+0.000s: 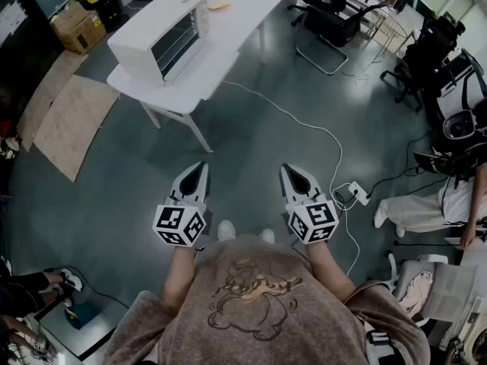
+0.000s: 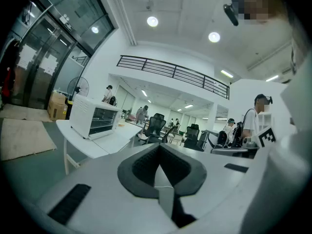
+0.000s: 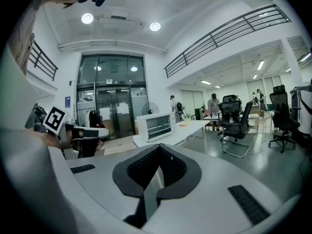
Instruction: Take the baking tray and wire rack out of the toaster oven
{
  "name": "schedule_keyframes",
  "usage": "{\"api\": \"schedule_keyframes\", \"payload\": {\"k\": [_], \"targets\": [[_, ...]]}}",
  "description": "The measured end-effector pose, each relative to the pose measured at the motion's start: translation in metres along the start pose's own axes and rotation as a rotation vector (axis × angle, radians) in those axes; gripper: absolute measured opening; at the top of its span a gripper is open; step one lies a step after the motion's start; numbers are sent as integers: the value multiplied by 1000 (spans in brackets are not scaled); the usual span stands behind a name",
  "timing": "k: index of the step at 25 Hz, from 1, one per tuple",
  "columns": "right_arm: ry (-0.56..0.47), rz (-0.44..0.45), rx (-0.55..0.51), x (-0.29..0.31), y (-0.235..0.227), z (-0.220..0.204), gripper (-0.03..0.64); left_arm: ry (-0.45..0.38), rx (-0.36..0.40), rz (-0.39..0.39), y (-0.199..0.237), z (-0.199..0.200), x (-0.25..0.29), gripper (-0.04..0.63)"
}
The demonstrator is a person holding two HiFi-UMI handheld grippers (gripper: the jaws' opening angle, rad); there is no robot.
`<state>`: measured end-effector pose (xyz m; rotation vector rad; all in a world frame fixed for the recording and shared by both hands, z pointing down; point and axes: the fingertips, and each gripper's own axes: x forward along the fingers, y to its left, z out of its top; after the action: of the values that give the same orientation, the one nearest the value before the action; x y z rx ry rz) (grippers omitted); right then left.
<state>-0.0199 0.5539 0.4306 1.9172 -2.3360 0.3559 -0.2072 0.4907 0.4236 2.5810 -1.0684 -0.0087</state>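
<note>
The toaster oven [image 1: 160, 40] sits on the left end of the white desk [image 1: 242, 10], close to that end's edge, with its glass door [image 1: 176, 38] facing the long front edge. It is well apart from us, across the floor [image 1: 251, 150]. The baking tray and wire rack must be inside, but we cannot see them from here.

The left gripper [image 1: 199, 167] and the right gripper [image 1: 288, 169] are both pressed together with nothing between the jaws, held out in front of us.

What could go wrong? A white cord [image 1: 304, 124] runs over the floor from the desk to a power strip [image 1: 354, 194] near our right side. We think we could trip on it when we walk over (it lies right in the way). The oven is also near the desk's edge, so a hard pull on the door or tray might drag it off.

The glass is dark, so the inside is hard to make out. We cannot see a door handle or tell for sure if the door is shut.
</note>
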Motion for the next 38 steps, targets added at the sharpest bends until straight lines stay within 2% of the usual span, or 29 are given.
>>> {"api": "schedule_keyframes", "payload": {"k": [12,17,21,27,33,38], "targets": [[-15,13,84,32,25,-2,-2,39,-6,-29,38,0,4,0],[-54,-39,121,53,27,-2,-2,46,17,-86,56,4,20,0],[-57,-43,122,72,27,2,-2,46,9,-93,69,11,36,0],[-83,-51,147,117,-10,10,-2,33,-14,-77,90,15,86,0],[-49,-31,144,184,-66,27,-2,38,-31,-45,114,31,162,0],[-30,87,148,264,-117,59,-2,-4,-59,63,147,62,237,0]]}}
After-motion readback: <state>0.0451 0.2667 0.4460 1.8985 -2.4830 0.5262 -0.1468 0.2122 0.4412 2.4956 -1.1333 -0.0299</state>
